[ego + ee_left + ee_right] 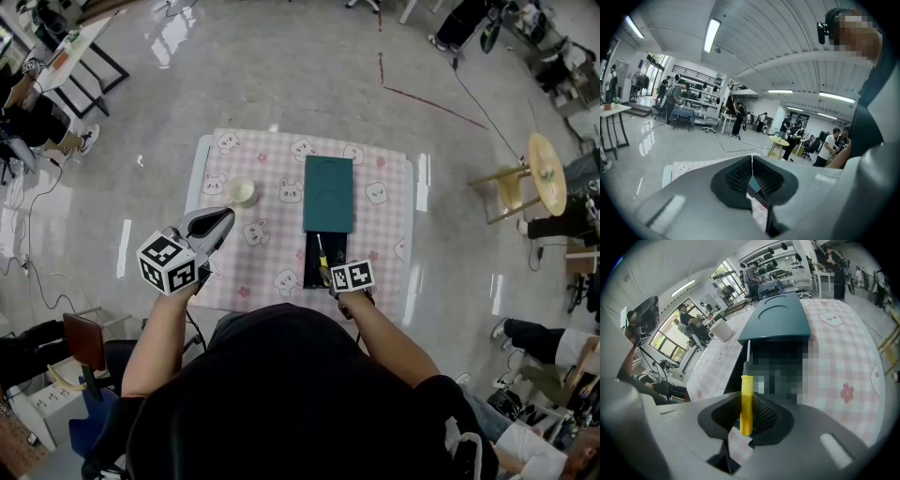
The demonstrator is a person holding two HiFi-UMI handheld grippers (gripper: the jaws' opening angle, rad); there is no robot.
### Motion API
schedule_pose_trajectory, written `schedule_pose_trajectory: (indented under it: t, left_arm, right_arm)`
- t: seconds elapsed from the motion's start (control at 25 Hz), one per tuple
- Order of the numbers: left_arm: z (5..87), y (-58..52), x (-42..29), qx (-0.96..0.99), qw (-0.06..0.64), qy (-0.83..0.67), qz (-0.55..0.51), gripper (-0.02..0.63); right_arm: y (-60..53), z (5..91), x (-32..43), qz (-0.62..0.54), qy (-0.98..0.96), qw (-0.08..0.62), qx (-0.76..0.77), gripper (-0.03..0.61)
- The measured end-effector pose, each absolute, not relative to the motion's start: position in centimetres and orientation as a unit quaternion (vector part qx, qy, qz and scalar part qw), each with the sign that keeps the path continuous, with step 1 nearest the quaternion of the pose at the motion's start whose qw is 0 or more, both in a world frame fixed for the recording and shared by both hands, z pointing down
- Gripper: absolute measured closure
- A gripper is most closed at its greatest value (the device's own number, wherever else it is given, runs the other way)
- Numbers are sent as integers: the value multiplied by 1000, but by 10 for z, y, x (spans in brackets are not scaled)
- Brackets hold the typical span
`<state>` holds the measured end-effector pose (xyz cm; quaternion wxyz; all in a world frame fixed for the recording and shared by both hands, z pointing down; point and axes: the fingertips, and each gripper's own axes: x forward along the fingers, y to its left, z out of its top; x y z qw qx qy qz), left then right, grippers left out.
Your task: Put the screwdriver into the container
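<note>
- A head view looks steeply down on a small table (398, 187) in the middle of the frame, covered with a pink checked cloth (267, 164) printed with little bunny faces.
- At the centre of the cloth lies the container (328, 246), a long dark box.
- A teal lid (328, 192) covers the upper part of the box, and the lower part, nearer the person, lies open.
- The right gripper (330, 278) sits at the lower centre of the frame, just below the open end, its marker cube facing up.
- In the right gripper view, the right gripper (749, 414) has its jaws clamped on the yellow handle of the screwdriver (746, 401).
- The screwdriver's thin metal shaft points up the frame toward the edge of the teal lid (780, 319).
- From above, the screwdriver (322, 262) lies lengthwise over the open dark part of the box. Whether it touches the box cannot be told.
- The left gripper (225, 219) hangs over the left half of the cloth, well apart from the container.
- In the left gripper view, the left gripper (752, 165) has its jaws closed together with nothing between them, aimed out across a large bright room.
- A small white cup (243, 192) stands on the cloth to the left of the lid, just above the left gripper.
</note>
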<state>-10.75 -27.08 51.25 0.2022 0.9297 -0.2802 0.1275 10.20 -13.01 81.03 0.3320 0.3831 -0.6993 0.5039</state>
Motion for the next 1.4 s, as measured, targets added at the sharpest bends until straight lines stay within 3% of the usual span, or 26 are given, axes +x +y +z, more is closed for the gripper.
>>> schedule_pose_trajectory:
  t: [1.4]
  left_arm:
    - [525,-279,-124,920,219,-299,129,614]
  right_arm:
    - [-144,832,92,541,-670,346,373,472]
